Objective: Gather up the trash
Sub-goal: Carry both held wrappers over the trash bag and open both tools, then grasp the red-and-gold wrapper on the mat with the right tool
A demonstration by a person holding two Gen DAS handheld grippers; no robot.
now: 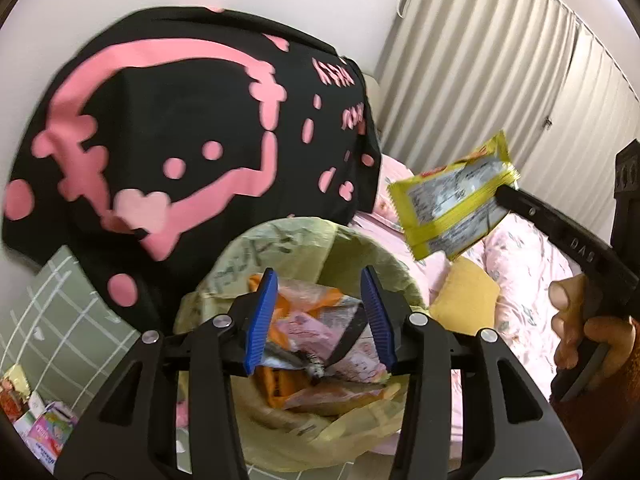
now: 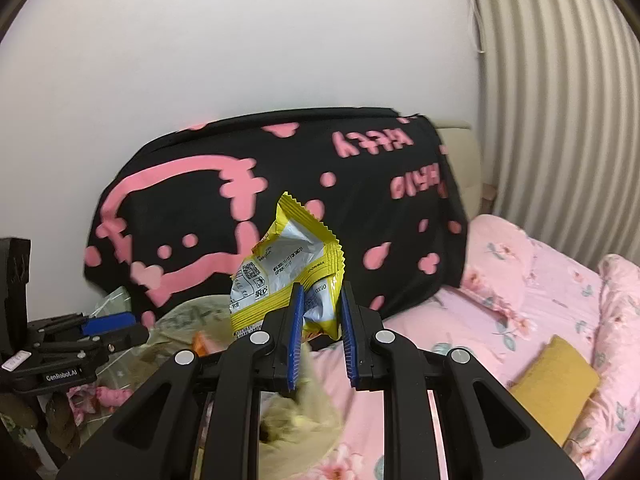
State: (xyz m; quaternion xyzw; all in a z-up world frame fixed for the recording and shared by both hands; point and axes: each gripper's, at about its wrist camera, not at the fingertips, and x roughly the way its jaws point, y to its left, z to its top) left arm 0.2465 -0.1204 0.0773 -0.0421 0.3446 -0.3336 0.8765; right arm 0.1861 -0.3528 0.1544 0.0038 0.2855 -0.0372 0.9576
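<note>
One wrapper held, one bag below.
Your right hand-held gripper [image 2: 320,300] clamped one yellow snack wrapper [image 2: 280,268]; your left hand-held gripper [image 1: 320,280] stood apart, empty, above one trash bag [image 1: 360,248].

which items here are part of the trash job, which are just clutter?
Job:
- yellow wrapper, clamped in the right tongs
- trash bag, already holding wrappers
- left tongs, open over the bag
- loose packets, lower left, possibly still to collect

Lying about:
- black and pink blanket
- pink bedding
- yellow cushion
- curtain
</note>
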